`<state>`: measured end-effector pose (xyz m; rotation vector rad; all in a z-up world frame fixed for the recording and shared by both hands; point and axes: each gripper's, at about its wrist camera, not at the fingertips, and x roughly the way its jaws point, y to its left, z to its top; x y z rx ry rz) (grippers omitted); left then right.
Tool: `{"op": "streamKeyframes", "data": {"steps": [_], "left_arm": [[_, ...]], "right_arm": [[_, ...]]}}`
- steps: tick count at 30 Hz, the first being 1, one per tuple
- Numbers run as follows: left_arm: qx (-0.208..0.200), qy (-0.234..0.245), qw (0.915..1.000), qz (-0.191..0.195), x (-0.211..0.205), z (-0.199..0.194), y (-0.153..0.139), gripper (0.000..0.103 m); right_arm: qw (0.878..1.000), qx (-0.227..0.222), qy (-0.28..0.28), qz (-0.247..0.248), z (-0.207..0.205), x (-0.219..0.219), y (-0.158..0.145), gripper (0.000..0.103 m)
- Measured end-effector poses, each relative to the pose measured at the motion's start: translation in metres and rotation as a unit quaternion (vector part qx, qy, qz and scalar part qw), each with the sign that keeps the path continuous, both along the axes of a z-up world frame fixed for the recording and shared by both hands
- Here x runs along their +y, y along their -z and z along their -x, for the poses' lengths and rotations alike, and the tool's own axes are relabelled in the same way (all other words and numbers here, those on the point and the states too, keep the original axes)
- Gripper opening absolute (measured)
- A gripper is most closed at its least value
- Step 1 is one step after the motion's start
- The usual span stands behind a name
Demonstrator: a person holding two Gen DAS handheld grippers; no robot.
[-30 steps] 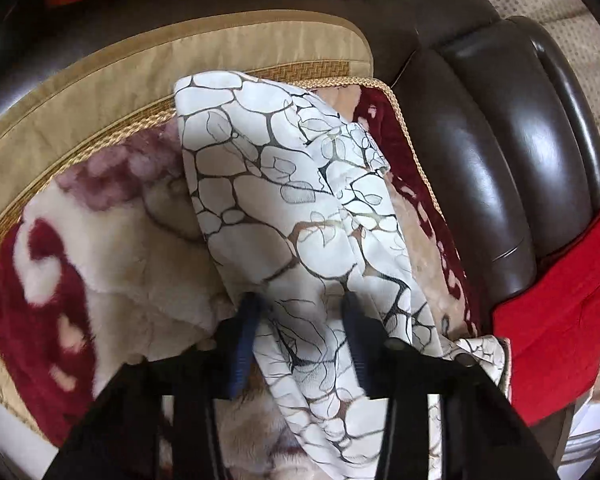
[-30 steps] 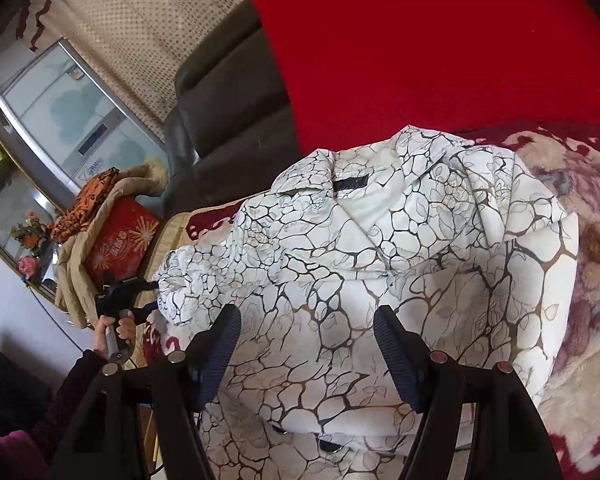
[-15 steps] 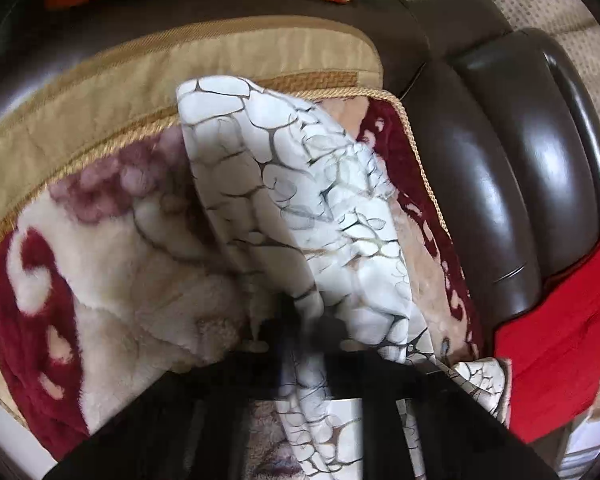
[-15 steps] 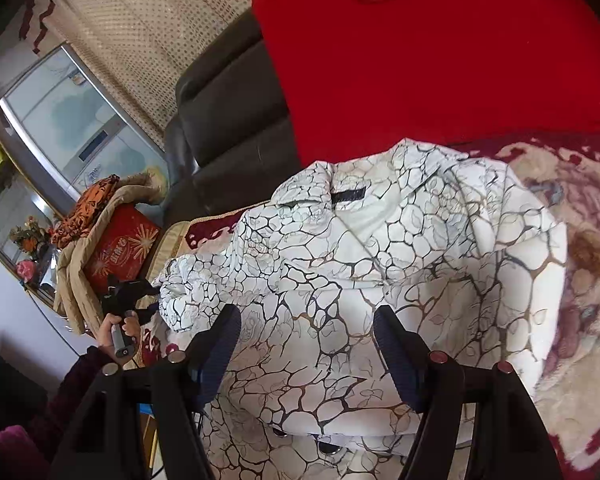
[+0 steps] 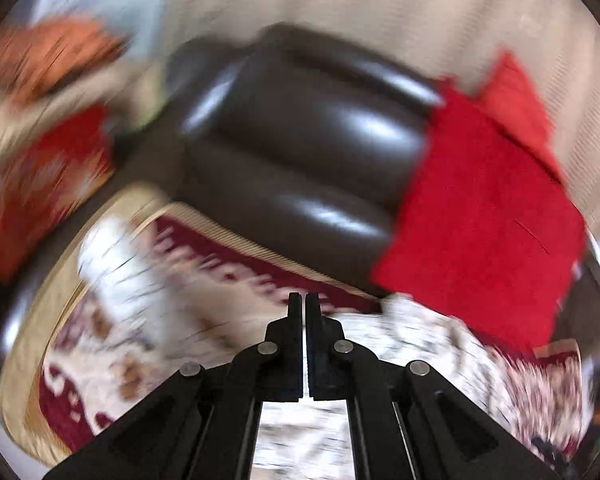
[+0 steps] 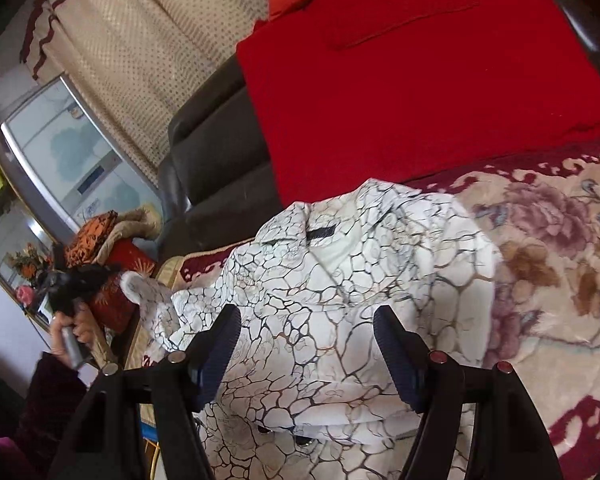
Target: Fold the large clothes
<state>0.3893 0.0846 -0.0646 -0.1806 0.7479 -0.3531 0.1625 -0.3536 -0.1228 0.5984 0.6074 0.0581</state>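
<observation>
A white garment (image 6: 352,280) with a dark crackle print lies on a floral blanket (image 6: 560,264), its collar and black label facing up. My right gripper (image 6: 306,316) is open, its jaws wide apart just above the garment's middle. My left gripper (image 5: 303,300) is shut with nothing between its jaws, lifted off the cloth. It also shows far left in the right wrist view (image 6: 76,280), held beside the sleeve end (image 6: 140,284). The left wrist view is motion-blurred; the sleeve (image 5: 116,264) shows as a white smear below left.
A dark leather sofa back (image 5: 300,140) and a red cover (image 6: 400,80) stand behind the blanket. A red box (image 6: 116,280) and orange cloth sit on the sofa arm at left. A window (image 6: 72,160) and beige curtain are behind.
My left gripper shut, came off the sleeve and swung up, its view turning from the sleeve to the sofa back. My right gripper stays open and has drifted slightly over the garment.
</observation>
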Motion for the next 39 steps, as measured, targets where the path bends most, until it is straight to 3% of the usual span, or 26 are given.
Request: {"op": "streamKeyframes", "data": {"steps": [2,4,6,7,8,10,12,14,16,19,22,30,31,34,36,39], "left_arm": [[-0.033,0.052,0.9975,-0.036,-0.042,0.02,-0.025,0.001],[-0.057,0.066,0.9943,-0.061,-0.067,0.035,-0.043,0.001],[-0.056,0.061,0.9952,-0.051,-0.064,0.039,-0.048,0.003],[-0.042,0.05,0.997,-0.042,-0.054,0.036,-0.045,0.017],[-0.028,0.034,0.9984,-0.036,-0.043,0.033,-0.04,0.052],[-0.006,-0.023,0.9992,-0.033,-0.014,0.028,-0.023,0.088],[0.017,-0.088,0.9953,-0.035,0.033,0.018,0.002,0.088],[0.068,-0.134,0.988,-0.035,0.084,0.001,0.038,0.088],[0.122,-0.175,0.9765,-0.026,0.126,-0.009,0.073,0.088],[0.181,-0.233,0.9552,0.024,0.186,-0.019,0.132,0.088],[0.198,-0.248,0.9463,0.062,0.204,-0.024,0.166,0.088],[0.203,-0.234,0.9361,0.167,0.21,-0.067,0.22,0.086],[0.2,-0.231,0.9346,0.181,0.21,-0.071,0.224,0.073],[0.208,-0.222,0.9355,0.18,0.206,-0.078,0.231,0.011],[0.202,-0.223,0.94,0.161,0.201,-0.079,0.226,0.008],[0.162,-0.209,0.9546,0.136,0.188,-0.069,0.195,0.005]], "right_arm": [[1.0,-0.005,0.008,-0.006,0.008,-0.007,-0.001,0.072],[1.0,-0.009,0.015,-0.018,0.018,-0.018,-0.003,0.072],[0.999,-0.012,0.019,-0.025,0.026,-0.025,-0.005,0.072],[0.999,-0.014,0.021,-0.026,0.031,-0.029,-0.006,0.072],[0.999,-0.014,0.021,-0.025,0.034,-0.032,-0.007,0.073],[1.0,-0.011,0.022,-0.018,0.042,-0.037,-0.007,0.078],[0.999,-0.007,0.023,-0.021,0.046,-0.042,-0.003,0.079],[0.999,0.004,0.026,-0.035,0.046,-0.047,0.006,0.079],[0.998,0.014,0.027,-0.05,0.041,-0.049,0.015,0.079],[0.997,0.03,0.022,-0.06,0.028,-0.04,0.027,0.079],[0.998,0.044,0.011,-0.042,0.014,-0.023,0.032,0.079],[0.998,0.063,-0.005,-0.007,-0.01,0.004,0.036,0.079],[0.998,0.065,-0.005,-0.002,-0.012,0.005,0.036,0.079],[0.998,0.069,-0.005,0.009,-0.016,0.01,0.036,0.079],[0.998,0.069,-0.003,0.007,-0.017,0.01,0.036,0.079],[0.998,0.064,-0.002,0.009,-0.016,0.011,0.032,0.079]]}}
